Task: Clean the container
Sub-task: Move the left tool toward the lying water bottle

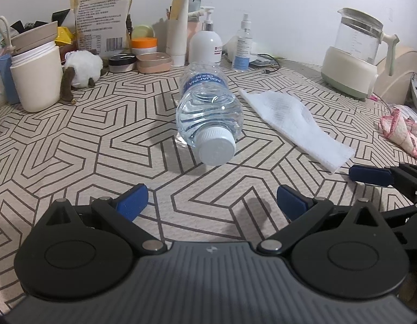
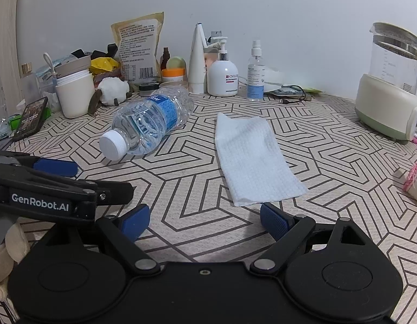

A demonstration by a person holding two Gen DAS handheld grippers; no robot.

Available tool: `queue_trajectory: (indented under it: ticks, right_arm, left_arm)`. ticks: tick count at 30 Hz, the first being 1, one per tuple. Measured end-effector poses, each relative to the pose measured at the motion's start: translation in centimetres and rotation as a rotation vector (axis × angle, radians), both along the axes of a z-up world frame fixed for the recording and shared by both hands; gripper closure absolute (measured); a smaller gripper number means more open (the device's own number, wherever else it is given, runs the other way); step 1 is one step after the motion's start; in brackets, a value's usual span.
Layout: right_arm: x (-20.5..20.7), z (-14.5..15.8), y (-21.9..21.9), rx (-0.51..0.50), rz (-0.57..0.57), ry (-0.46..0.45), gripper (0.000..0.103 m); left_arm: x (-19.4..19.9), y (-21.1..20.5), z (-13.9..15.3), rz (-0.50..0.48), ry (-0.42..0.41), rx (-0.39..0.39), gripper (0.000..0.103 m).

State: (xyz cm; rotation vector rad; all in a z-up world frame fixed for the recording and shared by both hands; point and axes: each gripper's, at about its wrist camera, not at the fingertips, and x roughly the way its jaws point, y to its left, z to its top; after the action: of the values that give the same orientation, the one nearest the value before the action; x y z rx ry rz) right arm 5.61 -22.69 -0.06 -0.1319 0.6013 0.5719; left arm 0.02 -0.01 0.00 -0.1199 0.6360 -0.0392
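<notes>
— From over the left gripper [image 1: 211, 202], what do you make of it?

— The water bottle [image 1: 208, 108] lies on its side straight ahead of it, cap [image 1: 216, 148] towards the gripper, long axis running away towards the wall. The jaws stand spread wide with nothing between them, only patterned tablecloth [image 1: 86, 135]. The white cloth [image 1: 297, 118] lies just right of the bottle, apart from it, and the tip of the right gripper [image 1: 370, 175] pokes in by the cloth's near corner.

— Anything in the bottle?

— Clear water, a good part full (the level shows through the wall), cap on. Left of the bottle stands a cream cup [image 1: 36, 78]; I can't see inside it. Well right of the bottle, a glass kettle [image 1: 357, 54] that looks empty.

— And over the right gripper [image 2: 205, 222]?

— There the bottle [image 2: 149, 121] sits ahead and to the left, lying slantwise, cap [image 2: 113, 144] nearest. The cloth [image 2: 251, 159] lies right of the bottle, its near edge just beyond the right-hand fingertip [image 2: 273, 222]. Those jaws are wide open too, empty. The left gripper [image 2: 55, 168] is nearer the cap.

— So who takes what?

— My guess: the left for the bottle, the right for the cloth.
</notes>
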Motion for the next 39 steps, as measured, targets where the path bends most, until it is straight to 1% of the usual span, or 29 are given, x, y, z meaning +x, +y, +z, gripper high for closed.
queue_trajectory:
  ticks: [11,37,39]
  right_arm:
    - [-0.18,-0.13,0.25,-0.007,-0.009,-0.006,0.011]
    - [0.42,-0.06,0.31,-0.022,-0.029,0.003,0.01]
    - [0.46,-0.07,0.26,-0.021,-0.028,0.003,0.01]
  left_arm:
    - [0.37,-0.15,-0.03,0.011,0.007,0.028,0.0]
    - [0.04,0.01,-0.2,0.022,0.009,0.035,0.0]
    - [0.62,-0.02,-0.04,0.025,0.012,0.034,0.0]
